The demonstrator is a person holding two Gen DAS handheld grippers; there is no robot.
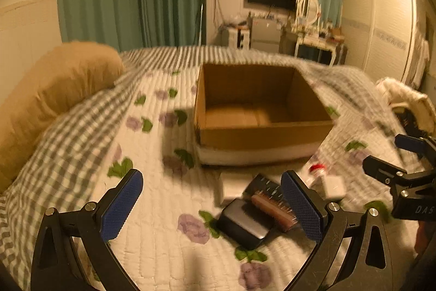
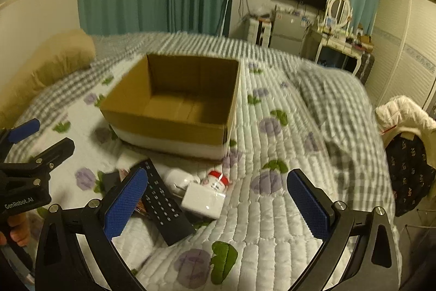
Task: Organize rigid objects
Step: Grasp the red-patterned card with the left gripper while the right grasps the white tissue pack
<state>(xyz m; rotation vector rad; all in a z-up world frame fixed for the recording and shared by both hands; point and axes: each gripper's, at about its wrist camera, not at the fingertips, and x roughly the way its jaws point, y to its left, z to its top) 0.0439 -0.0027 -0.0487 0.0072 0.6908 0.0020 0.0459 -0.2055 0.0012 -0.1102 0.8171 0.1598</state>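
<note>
An open, empty cardboard box [image 1: 261,135] [image 2: 163,124] sits on the quilted bed. In front of it lies a small pile: a black remote [image 2: 166,206] [image 1: 265,186], a dark flat case [image 1: 244,222], a brown bar-shaped item [image 1: 273,210], a white cube [image 2: 203,199] [image 1: 333,187], a white box [image 1: 231,187] and a clear bottle with a red cap [image 2: 218,179] [image 1: 317,169]. My left gripper [image 1: 215,205] is open above the pile. My right gripper [image 2: 218,203] is open over the white cube's right side. Each gripper shows in the other's view.
A tan pillow [image 1: 54,89] lies at the left. A checked blanket [image 2: 335,100] is bunched on the right of the bed. Clothes hang on a chair [image 2: 406,154] at the right edge. A dresser and a fridge [image 1: 265,34] stand by the far wall.
</note>
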